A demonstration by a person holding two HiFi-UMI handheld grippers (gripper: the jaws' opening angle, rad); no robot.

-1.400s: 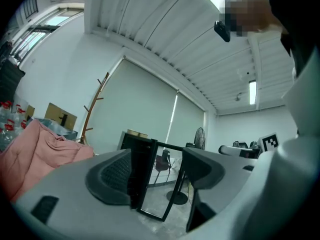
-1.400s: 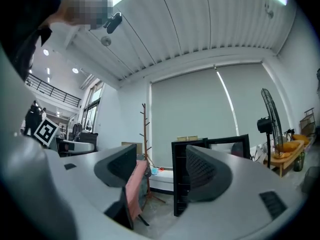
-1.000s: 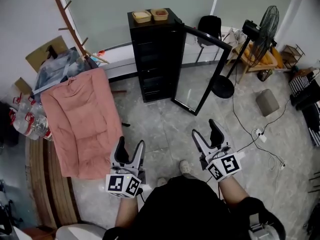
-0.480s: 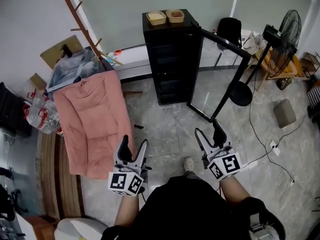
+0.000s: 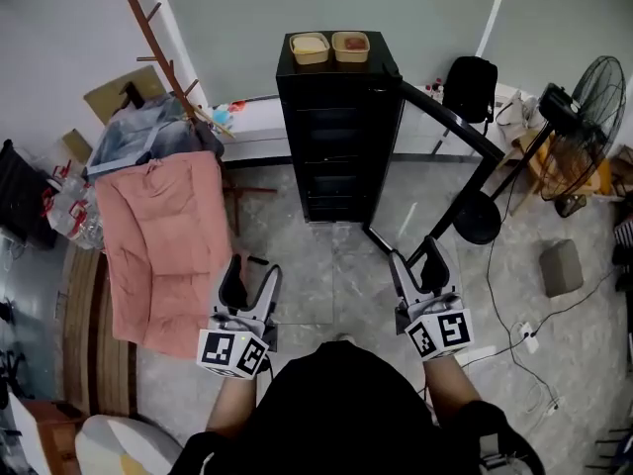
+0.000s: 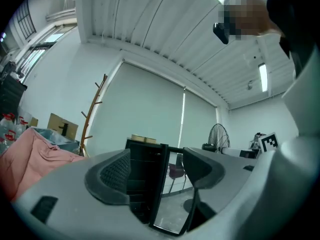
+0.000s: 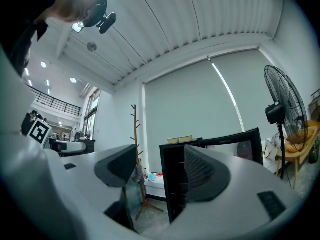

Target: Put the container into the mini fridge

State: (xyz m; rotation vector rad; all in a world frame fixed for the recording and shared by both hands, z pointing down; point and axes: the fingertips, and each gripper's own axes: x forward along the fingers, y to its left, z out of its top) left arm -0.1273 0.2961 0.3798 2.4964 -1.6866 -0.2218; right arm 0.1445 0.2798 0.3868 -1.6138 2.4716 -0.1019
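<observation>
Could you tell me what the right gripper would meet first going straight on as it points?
Probably the mini fridge, framed between the right gripper's fingers; nothing nearer shows, though depth is unclear.

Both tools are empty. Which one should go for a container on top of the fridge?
Left, probably. The left tool has an unblocked line to the fridge front, while the swung-open door stands between the right tool and it.

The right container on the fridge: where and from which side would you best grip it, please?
Probably its front rim, from the front and above with the open right tongs. The container sits flat on the fridge top, with the other container close on its left, so its left wall looks crowded.
</observation>
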